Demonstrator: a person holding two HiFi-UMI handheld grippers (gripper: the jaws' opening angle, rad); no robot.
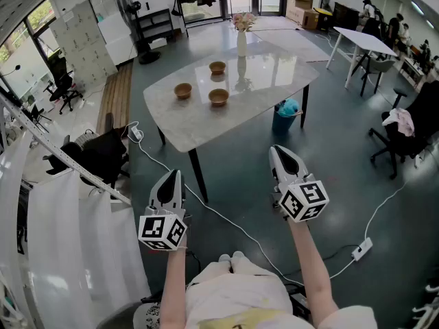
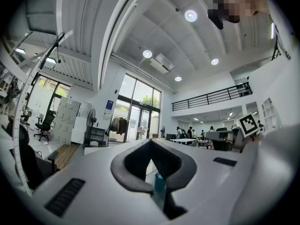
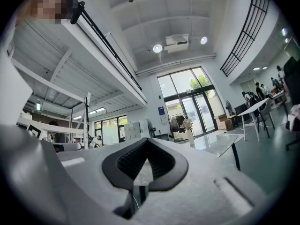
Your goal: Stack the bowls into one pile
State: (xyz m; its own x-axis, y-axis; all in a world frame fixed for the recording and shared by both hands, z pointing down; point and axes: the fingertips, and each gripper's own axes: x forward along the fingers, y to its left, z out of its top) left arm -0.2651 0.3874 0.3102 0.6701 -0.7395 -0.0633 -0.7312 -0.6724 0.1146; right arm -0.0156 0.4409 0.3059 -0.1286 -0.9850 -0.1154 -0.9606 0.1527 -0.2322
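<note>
Three brown bowls stand apart on the pale marble table (image 1: 274,81) far ahead of me: one at the left (image 1: 182,90), one at the back (image 1: 217,67), one at the front (image 1: 219,97). None is stacked. Both grippers hang over the floor, well short of the table, and point toward it. The left gripper (image 1: 178,175) has its jaws together with nothing between them, and the left gripper view (image 2: 151,142) shows the same. The right gripper (image 1: 278,149) is also shut and empty, as in the right gripper view (image 3: 147,139). The bowls do not show in either gripper view.
A white vase with flowers (image 1: 241,41) stands on the table behind the bowls. A teal bin (image 1: 286,113) sits by the table's right leg. A black office chair (image 1: 103,155) is at the left, another chair (image 1: 405,129) at the right. A white cable and power strip (image 1: 361,249) lie on the floor.
</note>
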